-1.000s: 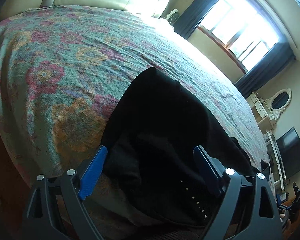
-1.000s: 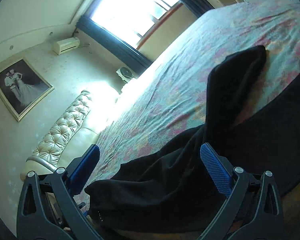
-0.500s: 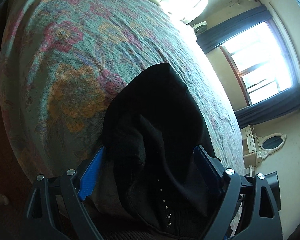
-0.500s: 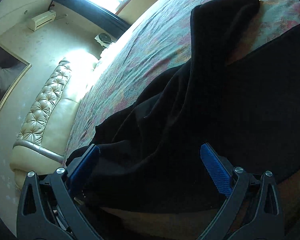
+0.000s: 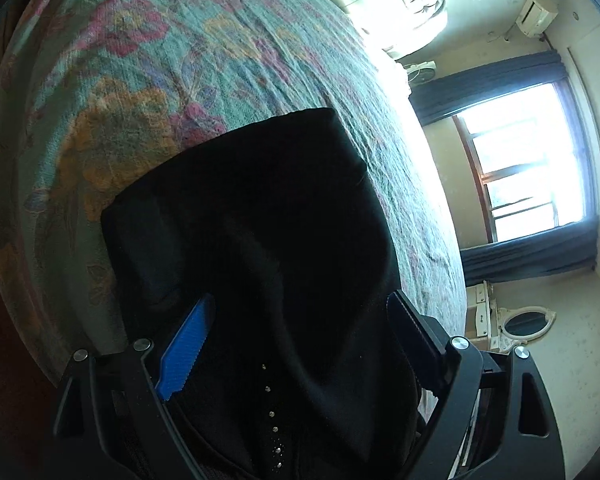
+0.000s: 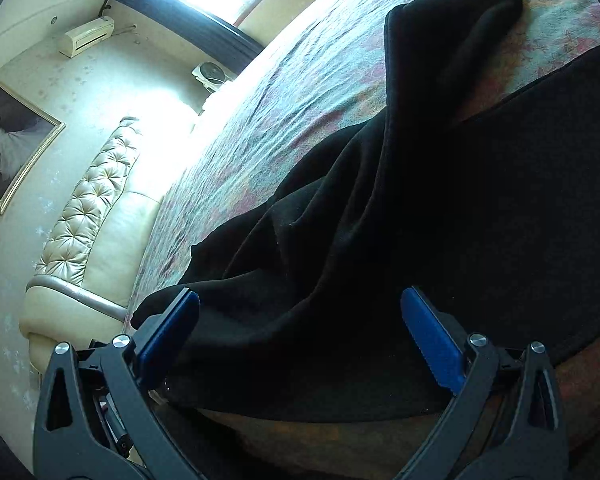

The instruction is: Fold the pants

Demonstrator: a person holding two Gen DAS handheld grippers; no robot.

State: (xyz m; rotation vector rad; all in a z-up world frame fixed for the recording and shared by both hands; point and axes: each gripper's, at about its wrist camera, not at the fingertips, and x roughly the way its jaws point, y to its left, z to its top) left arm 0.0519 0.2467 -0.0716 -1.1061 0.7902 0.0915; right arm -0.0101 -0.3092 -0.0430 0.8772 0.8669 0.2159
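pants (image 5: 260,240) lie crumpled on the floral bedspread (image 5: 140,80) near its edge, black, soft and limp, likely to sag. left gripper (image 5: 300,332) spread wide over the studded part; right gripper (image 6: 300,320) also wide. pinch hem or waistband edges.

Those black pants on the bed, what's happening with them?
A person is folding the black pants on a bed with a flowery bedspread, using a two-finger gripper in each hand. Both the left gripper and the right gripper are open, with dark cloth lying between their blue-padded fingers, so neither is pinching it right now. The pants are still rumpled: one leg stretches away across the bed, and they are not yet a neat fold.
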